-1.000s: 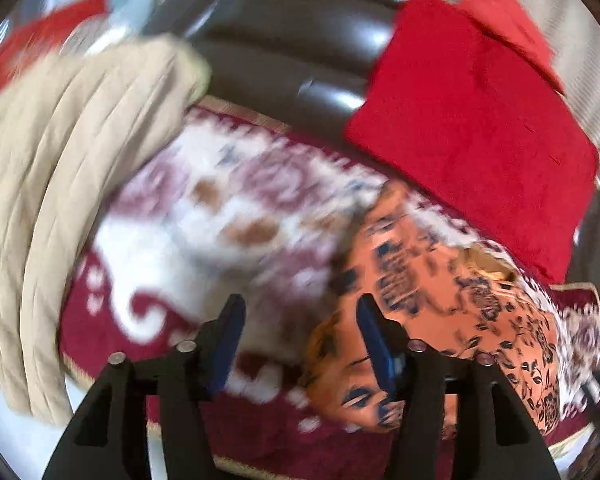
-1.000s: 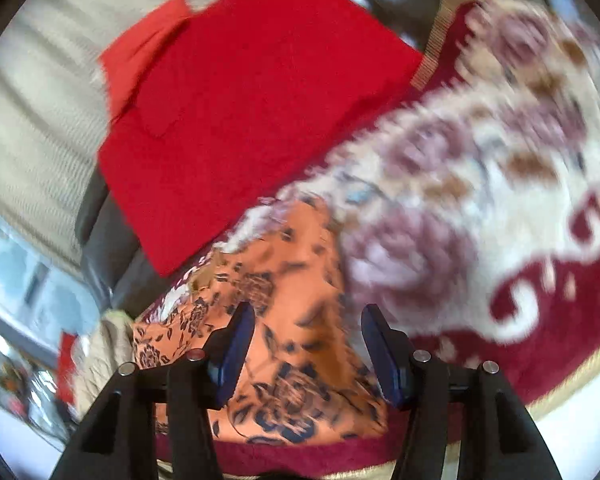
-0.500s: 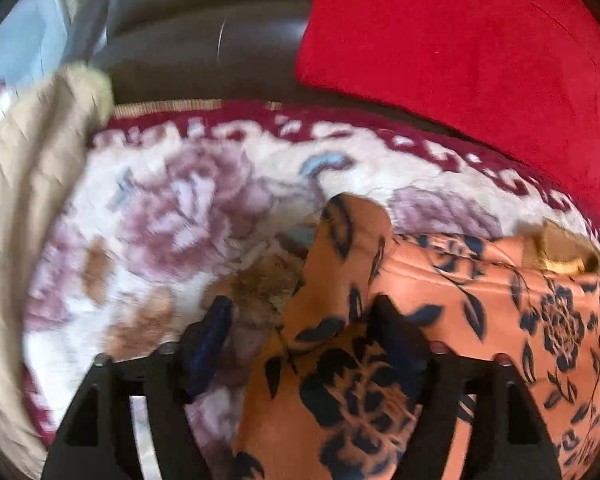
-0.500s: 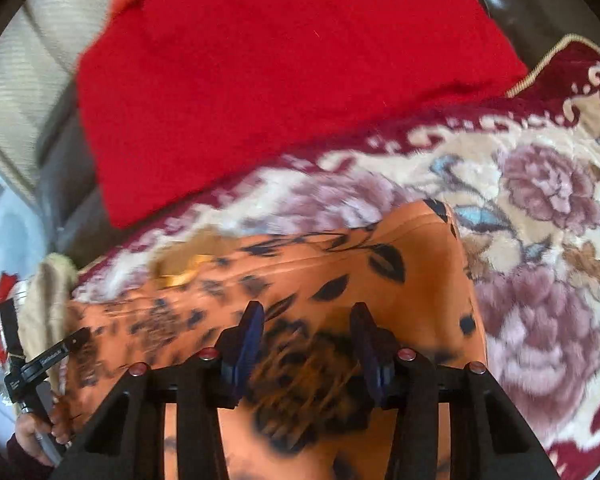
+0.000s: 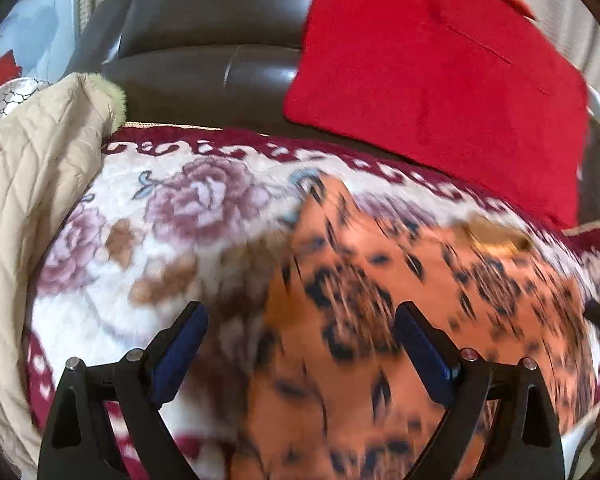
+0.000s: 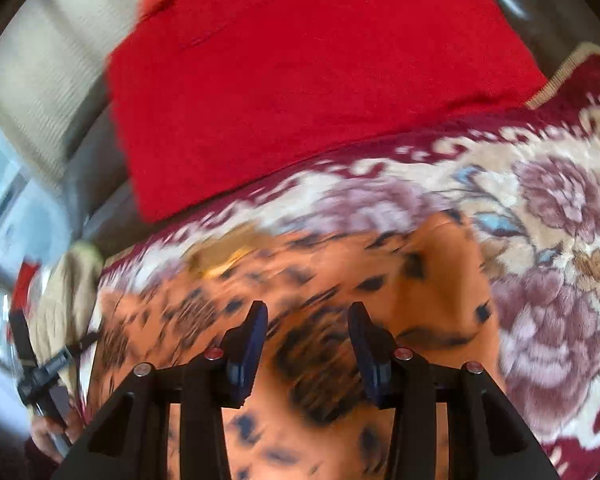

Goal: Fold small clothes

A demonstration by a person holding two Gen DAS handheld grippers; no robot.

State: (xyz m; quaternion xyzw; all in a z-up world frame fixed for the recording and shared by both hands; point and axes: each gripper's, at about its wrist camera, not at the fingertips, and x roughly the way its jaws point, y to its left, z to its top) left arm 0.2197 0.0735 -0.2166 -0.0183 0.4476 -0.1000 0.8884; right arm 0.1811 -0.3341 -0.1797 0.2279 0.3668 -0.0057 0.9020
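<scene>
Red cushion (image 5: 440,68) leans on dark sofa (image 5: 204,40) — floral blanket (image 5: 148,240) below.

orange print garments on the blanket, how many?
1. The orange garment lies on the floral blanket, below the red cushion and under both grippers. Blur could hide another layer beneath.

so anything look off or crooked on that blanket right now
The orange floral garment lies askew on the floral blanket, one corner peaking up toward the red cushion. Its edges do not line up with the blanket's border. Motion blur hides finer creases. Nothing looks spilled or damaged.
</scene>
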